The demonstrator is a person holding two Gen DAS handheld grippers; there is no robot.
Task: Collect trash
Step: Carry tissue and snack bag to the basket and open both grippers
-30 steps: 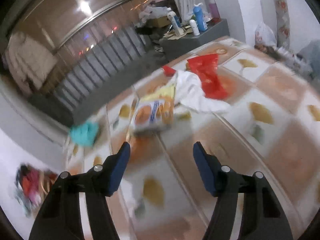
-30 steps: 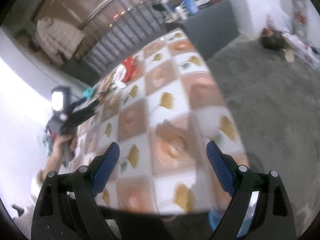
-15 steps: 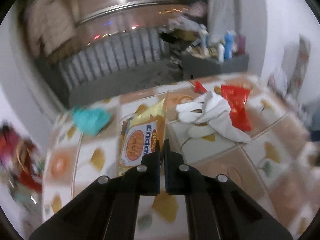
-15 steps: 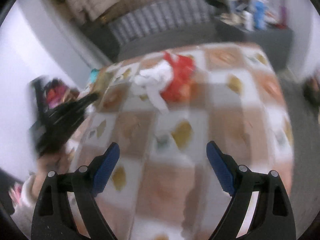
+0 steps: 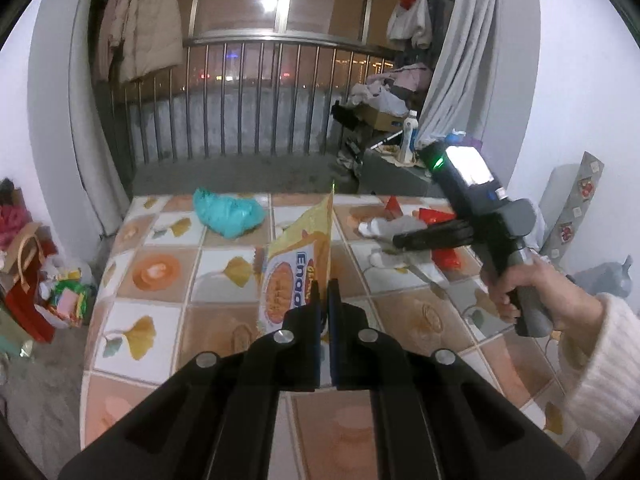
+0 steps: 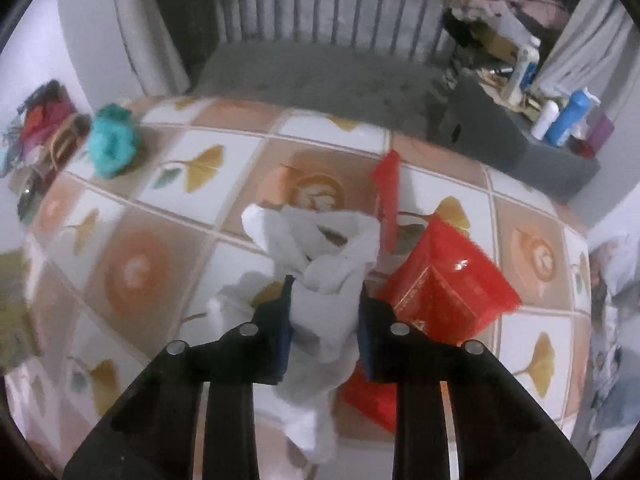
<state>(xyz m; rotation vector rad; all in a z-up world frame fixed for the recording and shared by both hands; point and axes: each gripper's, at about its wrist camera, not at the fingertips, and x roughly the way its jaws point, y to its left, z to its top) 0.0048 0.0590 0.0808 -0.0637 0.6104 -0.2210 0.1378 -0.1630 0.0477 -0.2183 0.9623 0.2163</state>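
Two grippers worked over the tiled table. The left gripper was clamped tight on the near edge of a yellow snack packet, which stood tilted up off the tiles. The right gripper had just closed its jaws — they pinched a bunched white plastic bag lying near the middle of the table. A red packet lay just beside the bag, touching it on the right, and a small red scrap stood behind it. A crumpled teal bag sat apart at the far left edge. A hand in a white sleeve held the right gripper's handle.
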